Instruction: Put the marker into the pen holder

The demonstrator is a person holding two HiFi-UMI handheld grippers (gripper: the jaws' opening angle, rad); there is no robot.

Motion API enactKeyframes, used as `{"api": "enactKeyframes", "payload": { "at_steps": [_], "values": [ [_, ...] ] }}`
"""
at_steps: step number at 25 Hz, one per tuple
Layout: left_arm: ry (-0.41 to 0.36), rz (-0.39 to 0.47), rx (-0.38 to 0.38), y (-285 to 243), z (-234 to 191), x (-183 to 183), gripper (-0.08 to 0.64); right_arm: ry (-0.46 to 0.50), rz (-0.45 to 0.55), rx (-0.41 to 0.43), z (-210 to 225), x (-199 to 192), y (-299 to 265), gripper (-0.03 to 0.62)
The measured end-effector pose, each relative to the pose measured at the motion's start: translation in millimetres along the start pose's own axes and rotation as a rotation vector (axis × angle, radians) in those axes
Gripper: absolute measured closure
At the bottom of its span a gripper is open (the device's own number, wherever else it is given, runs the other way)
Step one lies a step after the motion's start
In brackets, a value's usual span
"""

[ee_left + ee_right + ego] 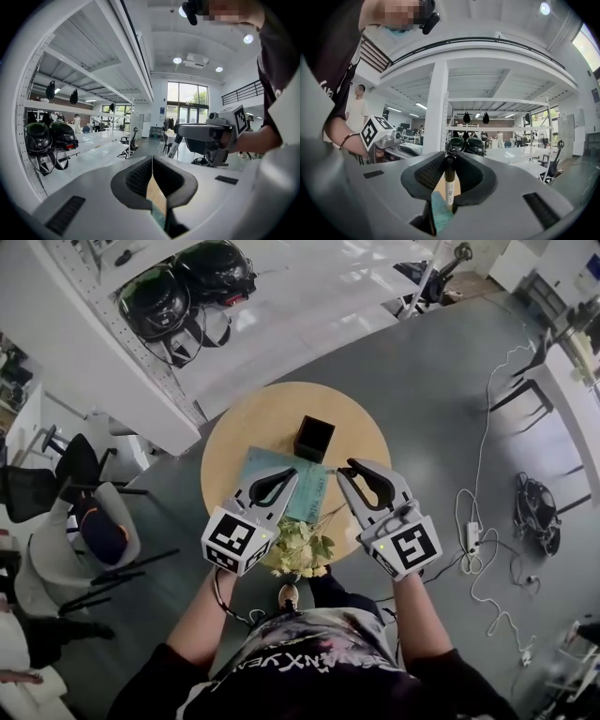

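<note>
Table (272,418) partly hidden beneath right hand-held gripper (349,468) clamping a marker (449,185).

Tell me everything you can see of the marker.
The marker is a slim stick: a glossy black end section above a white barrel with small dark print, too small to read. In the right gripper view it runs upright, its black end pinched at the tips of the right gripper, whose jaws are shut on it. Its lower end is hidden behind the gripper's body. Nothing else visibly touches it.
</note>
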State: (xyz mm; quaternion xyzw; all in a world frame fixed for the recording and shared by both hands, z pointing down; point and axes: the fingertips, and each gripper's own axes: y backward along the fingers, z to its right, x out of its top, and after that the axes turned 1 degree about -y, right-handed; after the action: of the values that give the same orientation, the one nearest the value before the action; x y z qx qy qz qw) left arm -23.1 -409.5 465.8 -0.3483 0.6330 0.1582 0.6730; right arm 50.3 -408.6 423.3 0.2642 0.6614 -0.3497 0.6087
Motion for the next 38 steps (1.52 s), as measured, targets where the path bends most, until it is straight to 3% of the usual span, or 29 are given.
{"api": "enactKeyframes", "payload": {
  "at_steps": [22,38],
  "values": [
    [0.012,-0.047,0.030,-67,-48,-29,0.534,-0.099,-0.022,0.017,64,-61,-74,0.514],
    [0.065,-0.109,0.058,-103,-70,-82,0.534,-0.111,-0.102,0.030,79,-132,-117,0.514]
  ]
}}
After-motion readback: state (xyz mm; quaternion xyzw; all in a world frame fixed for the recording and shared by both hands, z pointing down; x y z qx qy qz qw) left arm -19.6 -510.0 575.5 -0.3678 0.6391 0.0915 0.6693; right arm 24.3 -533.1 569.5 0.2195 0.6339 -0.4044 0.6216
